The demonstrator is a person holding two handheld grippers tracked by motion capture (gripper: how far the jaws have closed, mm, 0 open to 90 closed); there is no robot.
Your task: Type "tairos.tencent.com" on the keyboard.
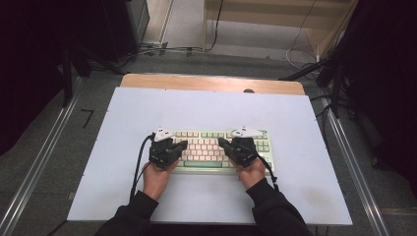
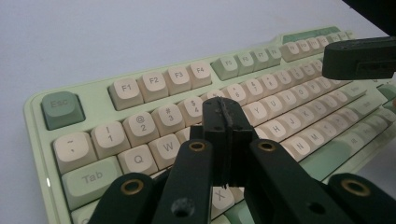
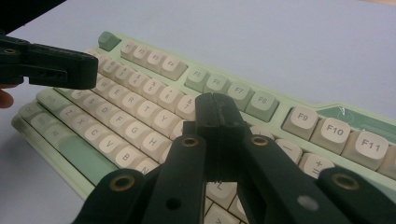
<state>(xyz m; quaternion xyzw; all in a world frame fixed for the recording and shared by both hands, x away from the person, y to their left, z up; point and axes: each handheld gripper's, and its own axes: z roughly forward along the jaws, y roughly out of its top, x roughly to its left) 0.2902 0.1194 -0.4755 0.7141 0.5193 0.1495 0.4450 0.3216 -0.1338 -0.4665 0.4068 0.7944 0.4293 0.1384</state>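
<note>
Pale green keyboard (image 1: pixel 216 147), rounded cream keycaps, two closed matte-black tools above

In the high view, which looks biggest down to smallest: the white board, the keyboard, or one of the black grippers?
1. The white rectangular board covering the table, largest by far.
2. The pale green keyboard with cream keys.
3. The left black gripper, smallest; the right black gripper looks about the same size.

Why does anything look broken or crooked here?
Nothing does. The keyboard lies straight on the white mat, no keys missing. Both the left gripper and the right gripper hover shut over the keys.
</note>
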